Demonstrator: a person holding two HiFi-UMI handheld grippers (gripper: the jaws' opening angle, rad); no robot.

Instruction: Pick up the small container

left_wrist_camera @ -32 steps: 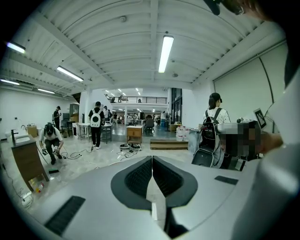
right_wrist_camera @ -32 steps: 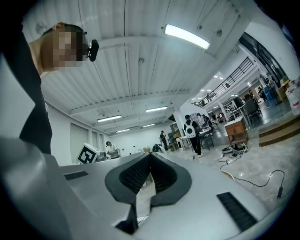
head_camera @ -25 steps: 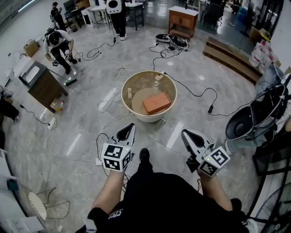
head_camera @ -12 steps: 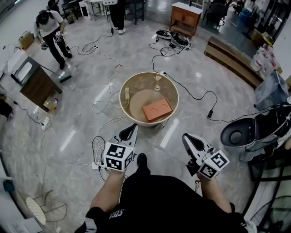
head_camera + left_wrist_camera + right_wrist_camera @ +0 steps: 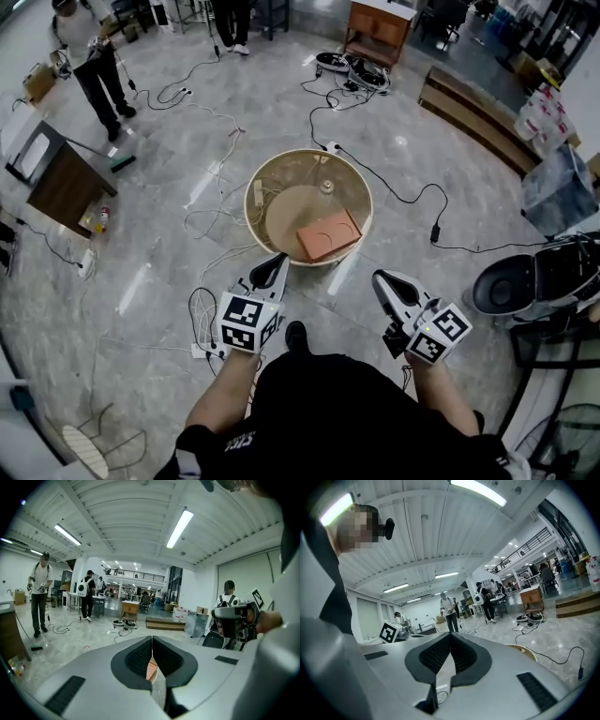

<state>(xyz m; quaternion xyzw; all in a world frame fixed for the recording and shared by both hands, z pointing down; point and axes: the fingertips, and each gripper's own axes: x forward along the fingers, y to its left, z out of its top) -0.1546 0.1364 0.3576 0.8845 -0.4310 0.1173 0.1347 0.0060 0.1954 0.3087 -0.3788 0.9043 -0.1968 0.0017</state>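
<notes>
A round beige table [image 5: 352, 186] with a raised rim stands on the floor ahead of me. On it lie an orange box [image 5: 328, 234], a small clear container [image 5: 325, 186] near the far edge, and a small pale item [image 5: 258, 197] at the left. My left gripper [image 5: 275, 265] hangs just short of the table's near rim, shut and empty. To the right, level with it, my right gripper [image 5: 382, 278] is also shut and empty. In the left gripper view the jaws [image 5: 152, 639] meet at the tips, and a sliver of the orange box [image 5: 151, 670] shows behind them.
Cables [image 5: 403, 199] trail across the glossy floor around the table. A wooden cabinet [image 5: 380, 28] and a low bench [image 5: 478, 112] stand beyond, a dark desk [image 5: 61, 183] at the left, a black chair [image 5: 539, 281] at the right. A person [image 5: 89, 56] stands at the far left.
The table has come a little nearer and lower in the head view. The person at the far left has stood up and moved off. Both grippers stay shut, about where they were.
</notes>
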